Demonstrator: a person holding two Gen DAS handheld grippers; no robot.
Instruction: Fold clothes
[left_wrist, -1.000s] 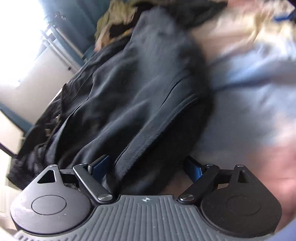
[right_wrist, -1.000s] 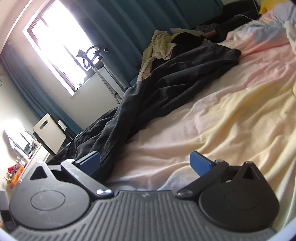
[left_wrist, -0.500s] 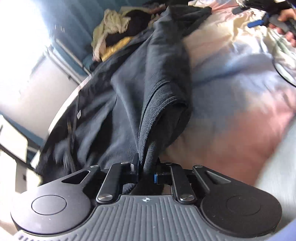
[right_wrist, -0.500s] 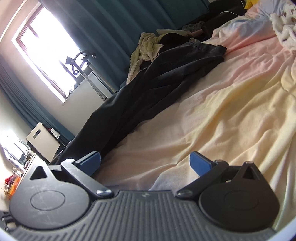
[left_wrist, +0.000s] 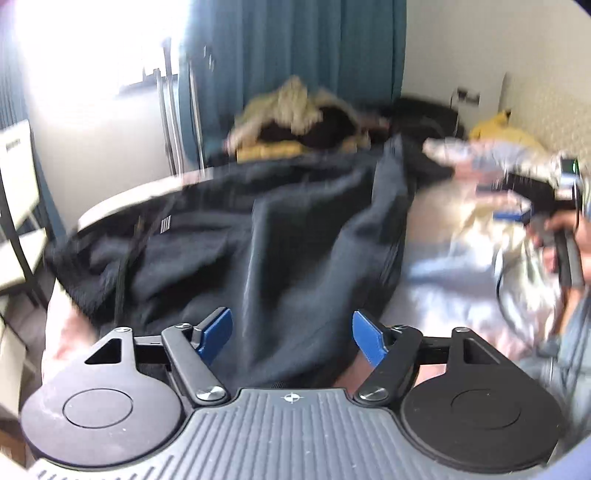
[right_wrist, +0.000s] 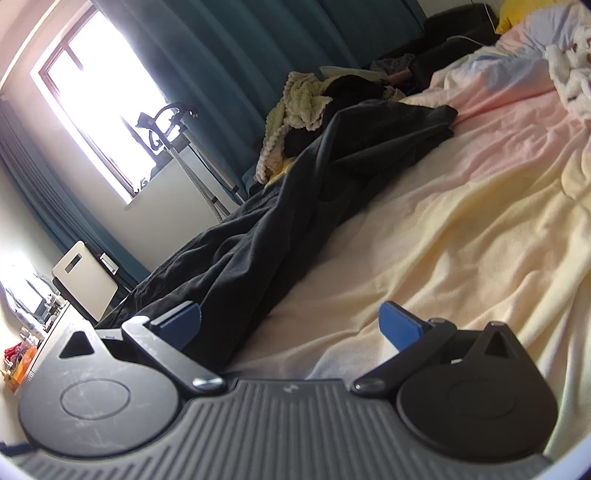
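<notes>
A dark navy garment (left_wrist: 295, 236) lies spread along the left side of the bed, one fold running toward my left gripper (left_wrist: 291, 332). Its jaws are opening; the blue pads (left_wrist: 218, 328) stand wide apart, and the cloth passes between them without being pressed. In the right wrist view the same garment (right_wrist: 303, 206) stretches from the near left to the far middle. My right gripper (right_wrist: 290, 323) is open low over the sheet, its left pad (right_wrist: 181, 321) against the garment's edge, with nothing gripped. The left wrist view is blurred.
The bed sheet (right_wrist: 461, 229) is pale yellow and pink and wrinkled. A heap of cream and black clothes (right_wrist: 306, 103) sits at the far end by the teal curtain (left_wrist: 295, 48). A person's hand (left_wrist: 561, 236) holds the other gripper at the right. A white chair (left_wrist: 14, 206) stands left of the bed.
My left gripper shut on a fold of the dark garment, lifted and rolled level, and now stands open again with the fold released. The right gripper has stayed put.
</notes>
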